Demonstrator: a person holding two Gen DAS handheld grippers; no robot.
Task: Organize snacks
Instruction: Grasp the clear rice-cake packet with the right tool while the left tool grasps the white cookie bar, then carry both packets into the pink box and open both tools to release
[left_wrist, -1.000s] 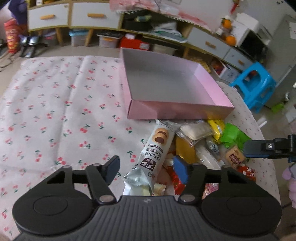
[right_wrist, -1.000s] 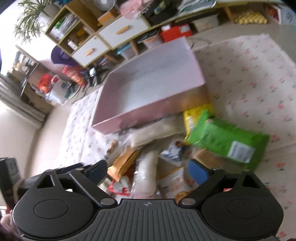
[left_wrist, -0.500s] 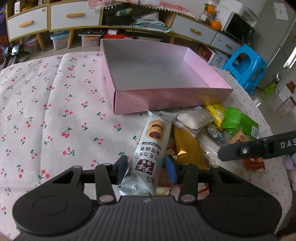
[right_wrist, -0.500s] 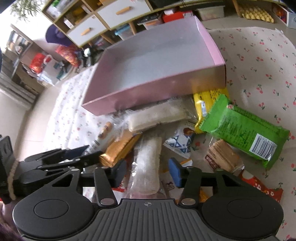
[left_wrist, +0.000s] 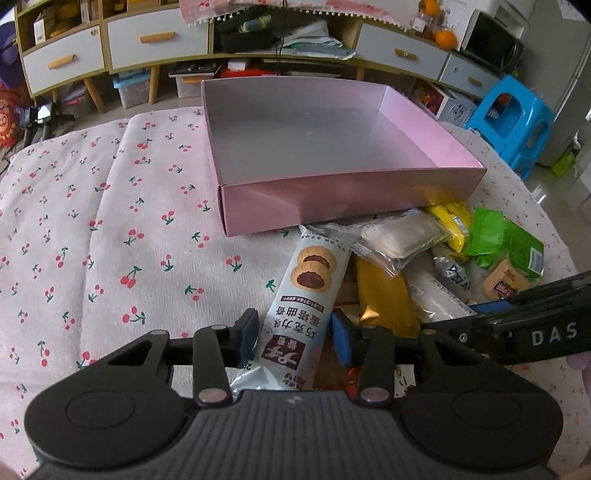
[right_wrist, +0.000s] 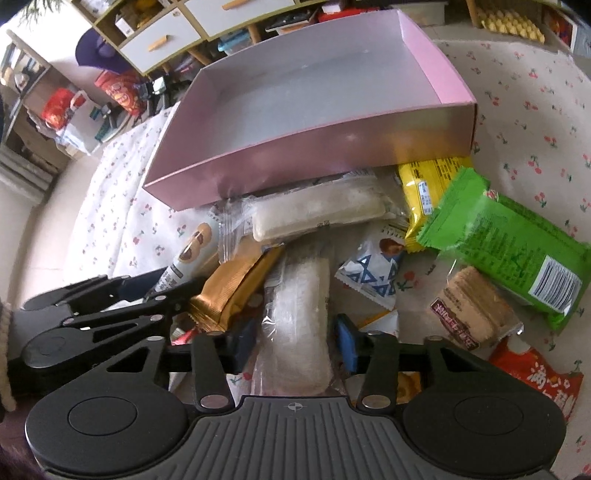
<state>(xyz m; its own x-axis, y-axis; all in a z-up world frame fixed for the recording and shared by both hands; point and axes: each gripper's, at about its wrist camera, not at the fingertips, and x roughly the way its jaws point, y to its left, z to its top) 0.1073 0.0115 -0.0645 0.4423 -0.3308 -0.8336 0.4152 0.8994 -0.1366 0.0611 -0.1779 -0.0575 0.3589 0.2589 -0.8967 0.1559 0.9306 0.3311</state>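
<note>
Left gripper (left_wrist: 293, 332): jaws part-closed, straddling the near end of a pale blue chocolate-biscuit pack (left_wrist: 304, 295), the blue pads close beside its edges though firm contact cannot be told. Right gripper (right_wrist: 293, 341): jaws likewise part-closed about a long clear-wrapped white bar (right_wrist: 297, 321), a gold wrapper (right_wrist: 231, 288) just to its left and a green packet (right_wrist: 506, 243) and wafer pack (right_wrist: 469, 310) to its right. Pink box (left_wrist: 332, 199): ahead of both grippers beyond the snack pile, on the cherry-print cloth (left_wrist: 110, 229).
</note>
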